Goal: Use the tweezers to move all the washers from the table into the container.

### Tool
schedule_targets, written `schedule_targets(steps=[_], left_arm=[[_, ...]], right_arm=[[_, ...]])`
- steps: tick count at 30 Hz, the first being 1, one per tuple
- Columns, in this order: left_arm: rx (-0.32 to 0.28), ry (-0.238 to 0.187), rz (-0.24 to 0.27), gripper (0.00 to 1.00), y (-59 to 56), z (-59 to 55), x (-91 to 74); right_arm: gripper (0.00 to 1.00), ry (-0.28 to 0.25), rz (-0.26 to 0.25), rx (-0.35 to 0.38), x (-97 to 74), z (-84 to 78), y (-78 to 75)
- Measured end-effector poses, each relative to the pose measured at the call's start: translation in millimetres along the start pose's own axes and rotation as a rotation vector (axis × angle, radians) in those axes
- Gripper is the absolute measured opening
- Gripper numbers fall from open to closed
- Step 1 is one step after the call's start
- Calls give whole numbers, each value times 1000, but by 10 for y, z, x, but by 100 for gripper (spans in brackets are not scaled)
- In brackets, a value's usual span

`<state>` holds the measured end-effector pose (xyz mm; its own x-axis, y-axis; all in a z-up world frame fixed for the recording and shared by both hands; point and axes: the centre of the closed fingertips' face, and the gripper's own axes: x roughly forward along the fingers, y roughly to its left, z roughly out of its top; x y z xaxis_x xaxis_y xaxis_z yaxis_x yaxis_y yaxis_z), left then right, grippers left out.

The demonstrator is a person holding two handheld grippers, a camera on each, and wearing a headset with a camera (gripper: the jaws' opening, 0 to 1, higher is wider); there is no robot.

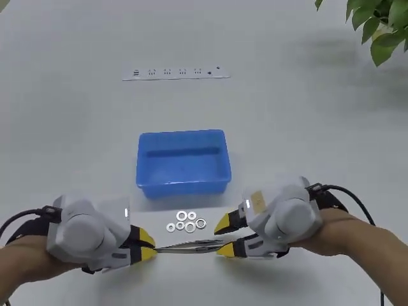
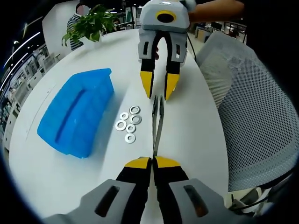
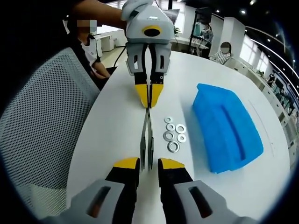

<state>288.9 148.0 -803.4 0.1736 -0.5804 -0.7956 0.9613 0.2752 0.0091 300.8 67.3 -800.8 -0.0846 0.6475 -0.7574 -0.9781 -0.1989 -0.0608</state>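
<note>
Slim metal tweezers (image 1: 190,247) lie on the white table, stretched between my two grippers. My left gripper (image 1: 148,247) is shut on their joined end (image 2: 154,151). Their two prongs (image 3: 147,149) reach in between the jaws of my right gripper (image 1: 224,237), which stands open around them. Several silver washers (image 1: 186,220) lie in a cluster just beyond the tweezers, between them and the blue container (image 1: 183,135). From the left gripper view the washers (image 2: 128,123) sit left of the tweezers, beside the container (image 2: 74,114). From the right gripper view the washers (image 3: 174,133) and the container (image 3: 229,126) lie to the right.
A white power strip (image 1: 175,74) lies far back on the table. Plant leaves (image 1: 379,25) hang over the back right corner. A grey mesh chair (image 2: 252,107) stands at the table's near edge, behind the grippers.
</note>
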Motion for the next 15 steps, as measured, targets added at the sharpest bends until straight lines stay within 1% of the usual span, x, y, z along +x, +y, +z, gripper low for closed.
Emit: schedule_targets(steps=[1,5,6,7,15], left_arm=[[1,0,-2,7,-1,-2,0],[14,-1,-8,7,2,0,-5],[30,-3,-17,7,-17,0,-8],[32,-4,-29,6,-43,0,-7],[53,-1,-25,6,-57,26,-8]], right_arm=[[17,10,1,-11,14,-18,2],[15,16,16,2,35,-40,35],[14,17,17,-2,48,-40,32],[14,17,16,-6,42,-39,31],[13,20,15,-8,40,-36,37]])
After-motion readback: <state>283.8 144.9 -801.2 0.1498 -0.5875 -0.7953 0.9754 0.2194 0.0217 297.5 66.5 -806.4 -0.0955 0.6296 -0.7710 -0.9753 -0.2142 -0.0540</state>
